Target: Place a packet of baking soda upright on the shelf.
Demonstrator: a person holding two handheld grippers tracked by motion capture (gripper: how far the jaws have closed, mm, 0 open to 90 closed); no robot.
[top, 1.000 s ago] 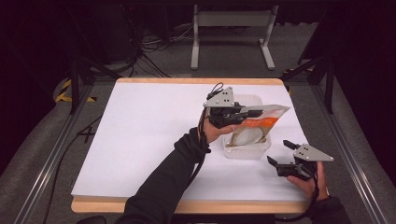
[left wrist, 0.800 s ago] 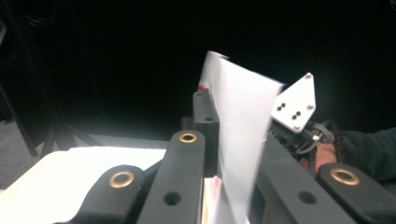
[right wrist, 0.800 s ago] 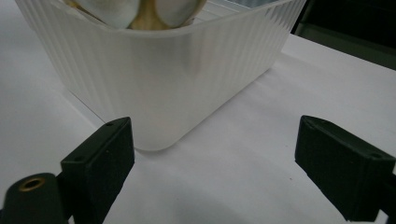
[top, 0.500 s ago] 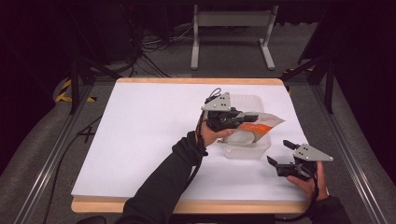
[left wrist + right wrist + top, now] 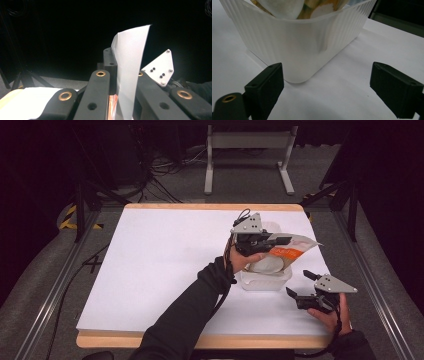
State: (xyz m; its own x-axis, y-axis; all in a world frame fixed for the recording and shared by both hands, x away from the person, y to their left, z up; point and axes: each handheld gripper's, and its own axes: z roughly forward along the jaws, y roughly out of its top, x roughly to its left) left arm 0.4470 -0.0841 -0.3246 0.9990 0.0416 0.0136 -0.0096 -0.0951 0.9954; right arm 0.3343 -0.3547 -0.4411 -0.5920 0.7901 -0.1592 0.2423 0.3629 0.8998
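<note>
The jaws of the left gripper are pinching the top edge of a packet in the high view, holding it over a clear tub that is sitting toward the right side of the white bench; the packet's lower part is dipping into the tub while its upper corner is sticking out to the right. The right gripper is waiting just beside the tub's near right corner, its jaws spread wide and gripping nothing, not touching the tub as far as I can tell.

In the left gripper view, the jaws are squeezing a thin white flap of the packet, which is standing up between them and bending slightly, with a strip of orange print showing lower down. It is looking light, limp and a little slick, so I judge the flat sealed edge to be the safest place to be taking hold; a loose pinch could be letting it slide.

In the right gripper view, the jaws are gaping far apart, one at each side of the frame, facing a rounded corner of the ribbed tub standing on the bench. The tub is looking thin-walled and springy, probably light, so gripping its rim gently would be suiting it best
</note>
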